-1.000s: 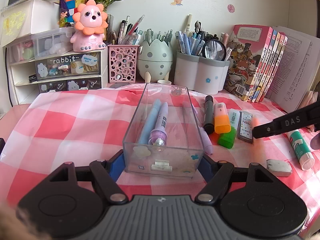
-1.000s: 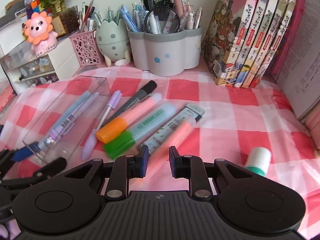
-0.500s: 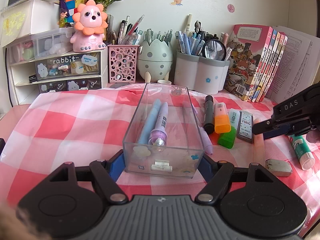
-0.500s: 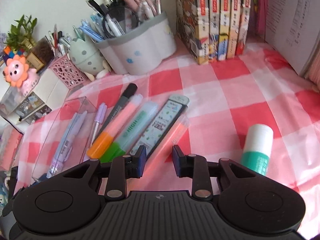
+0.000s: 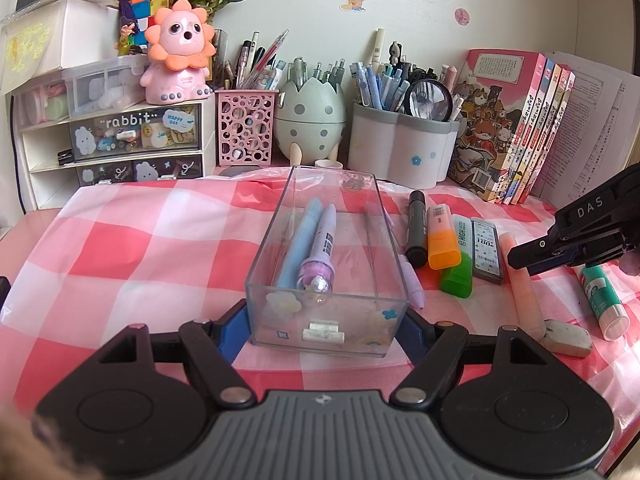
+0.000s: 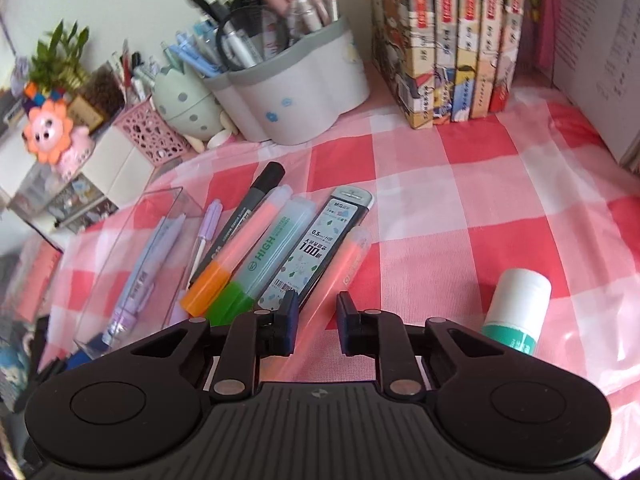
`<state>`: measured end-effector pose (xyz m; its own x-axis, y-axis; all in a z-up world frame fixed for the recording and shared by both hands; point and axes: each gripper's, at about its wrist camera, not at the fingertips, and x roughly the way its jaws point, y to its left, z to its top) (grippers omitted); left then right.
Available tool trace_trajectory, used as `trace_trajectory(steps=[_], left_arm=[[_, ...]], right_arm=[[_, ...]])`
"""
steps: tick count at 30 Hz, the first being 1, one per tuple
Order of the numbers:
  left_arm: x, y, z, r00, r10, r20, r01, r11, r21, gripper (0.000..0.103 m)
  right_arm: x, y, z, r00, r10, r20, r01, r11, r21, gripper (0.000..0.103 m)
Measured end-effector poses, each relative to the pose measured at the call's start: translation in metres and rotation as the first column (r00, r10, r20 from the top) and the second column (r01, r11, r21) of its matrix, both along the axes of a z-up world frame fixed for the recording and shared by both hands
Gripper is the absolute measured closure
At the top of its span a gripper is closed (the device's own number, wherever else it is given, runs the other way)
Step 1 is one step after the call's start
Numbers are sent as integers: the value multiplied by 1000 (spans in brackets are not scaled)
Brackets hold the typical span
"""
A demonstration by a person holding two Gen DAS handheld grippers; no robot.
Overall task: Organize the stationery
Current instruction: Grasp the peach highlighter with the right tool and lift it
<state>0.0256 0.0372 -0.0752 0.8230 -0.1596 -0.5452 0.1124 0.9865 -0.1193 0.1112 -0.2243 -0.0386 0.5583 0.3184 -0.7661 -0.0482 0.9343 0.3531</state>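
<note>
Keep your left gripper (image 5: 324, 320) clamped on the near end of the clear box (image 5: 326, 248) so it stays put on the surface (image 5: 140, 240). Right of the box, past the highlighters and lead case, lies the pink pen (image 6: 340, 272). Your right gripper (image 6: 316, 322) is closing, jaws narrow astride its near end; centre it before lifting.

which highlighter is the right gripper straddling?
The pale pink highlighter, rightmost of the row, lies between the closing jaws of the right gripper. The orange-capped and green-capped ones lie left of the lead case.
</note>
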Motion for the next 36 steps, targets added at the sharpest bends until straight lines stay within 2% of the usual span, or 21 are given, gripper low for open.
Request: trace_trajectory(steps=[4,6,8,11,13,15,18,21,27,36], left_arm=[[0,0,0,1000,0,0,0,1000,0,54],[0,0,0,1000,0,0,0,1000,0,54],[0,0,0,1000,0,0,0,1000,0,54],[0,0,0,1000,0,0,0,1000,0,54],[0,0,0,1000,0,0,0,1000,0,54],[0,0,0,1000,0,0,0,1000,0,54],[0,0,0,1000,0,0,0,1000,-2,54],[0,0,0,1000,0,0,0,1000,-2,54],[0,1,0,1000,0,0,0,1000,-5,54],[0,1,0,1000,0,0,0,1000,-5,54]], right_arm=[[-1,-6,2,1000,-16,2,16,998,62,97],[1,-4,5,1000,-13,15,12,999,49,102],[3,-1,7,1000,-9,21,8,999,36,102],[5,7,9,1000,-12,13,12,1000,-14,91],[6,12,9,1000,-11,8,11,999,-36,77],[7,18,7,1000,-6,-6,5,998,-68,71],[7,32,0,1000,21,-12,-22,990,-138,71],[6,35,1,1000,20,-3,-20,986,-166,79],[3,18,2,999,-36,-13,35,999,-33,87],[1,3,14,997,-83,-8,83,985,148,88]])
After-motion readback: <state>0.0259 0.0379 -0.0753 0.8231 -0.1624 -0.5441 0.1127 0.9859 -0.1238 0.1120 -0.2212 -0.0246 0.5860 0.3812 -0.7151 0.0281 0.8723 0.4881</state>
